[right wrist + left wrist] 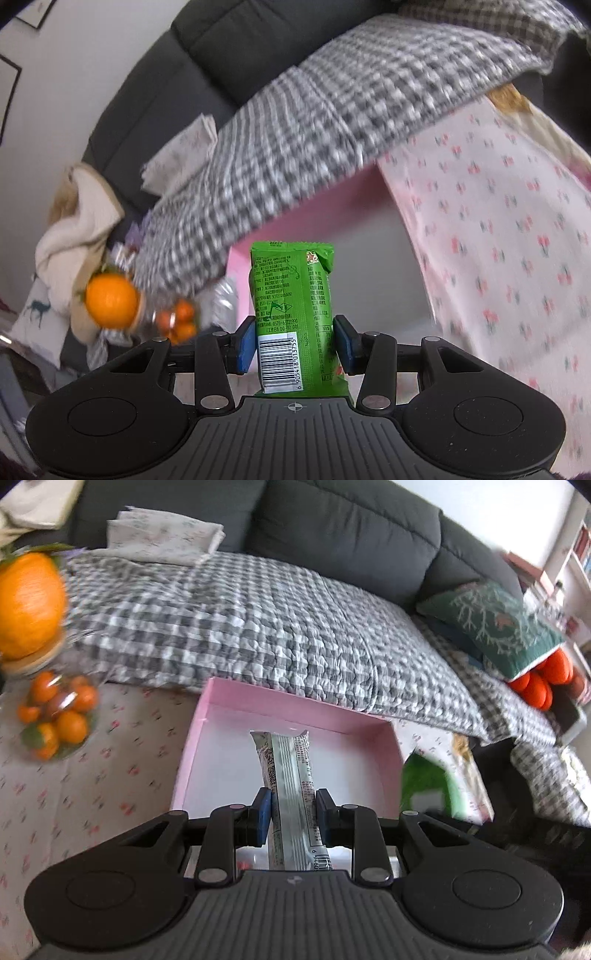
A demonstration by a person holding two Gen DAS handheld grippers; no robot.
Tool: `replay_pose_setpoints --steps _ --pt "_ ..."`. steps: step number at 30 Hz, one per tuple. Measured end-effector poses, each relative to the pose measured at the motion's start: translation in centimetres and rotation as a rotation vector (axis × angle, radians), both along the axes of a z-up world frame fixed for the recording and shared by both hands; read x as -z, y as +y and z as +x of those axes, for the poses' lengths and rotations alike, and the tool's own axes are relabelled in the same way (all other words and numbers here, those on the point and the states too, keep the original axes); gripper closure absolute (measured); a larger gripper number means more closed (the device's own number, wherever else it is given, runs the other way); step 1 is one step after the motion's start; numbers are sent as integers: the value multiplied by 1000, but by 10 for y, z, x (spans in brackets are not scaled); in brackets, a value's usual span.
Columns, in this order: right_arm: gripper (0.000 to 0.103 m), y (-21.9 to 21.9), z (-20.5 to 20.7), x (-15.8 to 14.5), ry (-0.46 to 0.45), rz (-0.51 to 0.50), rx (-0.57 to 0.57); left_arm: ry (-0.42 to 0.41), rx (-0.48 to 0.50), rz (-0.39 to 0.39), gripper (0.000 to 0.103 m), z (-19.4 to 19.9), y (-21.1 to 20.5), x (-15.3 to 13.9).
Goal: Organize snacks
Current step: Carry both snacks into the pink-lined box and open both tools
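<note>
So both tongs are gripping crinkly snack packs over the pink box (221, 716).
Left tongs (291, 814) pinch a slim silver wrapper (290, 775); right tongs (295, 345) squeeze a puffy green pack (291, 306).

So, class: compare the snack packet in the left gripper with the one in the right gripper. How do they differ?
The silver packet is pale grey-white; the green packet is bright green. The silver packet is slim and long; the green packet is broader and puffier. Both have a barcode near the bottom and are clamped between blue pads, the left gripper and right gripper aiming toward the pink box.
</note>
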State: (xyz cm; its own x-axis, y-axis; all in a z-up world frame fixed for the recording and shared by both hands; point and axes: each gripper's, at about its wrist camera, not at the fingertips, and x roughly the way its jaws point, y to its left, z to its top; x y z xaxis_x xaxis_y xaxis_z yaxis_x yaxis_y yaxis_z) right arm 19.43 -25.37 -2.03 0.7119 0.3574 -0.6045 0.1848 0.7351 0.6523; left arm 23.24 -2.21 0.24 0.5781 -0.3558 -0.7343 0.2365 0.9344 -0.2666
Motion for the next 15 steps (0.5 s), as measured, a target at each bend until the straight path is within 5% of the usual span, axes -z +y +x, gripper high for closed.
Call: replay_pose_setpoints --steps 15 --pt "60 -15 125 48 216 -204 55 20 49 211 80 79 -20 39"
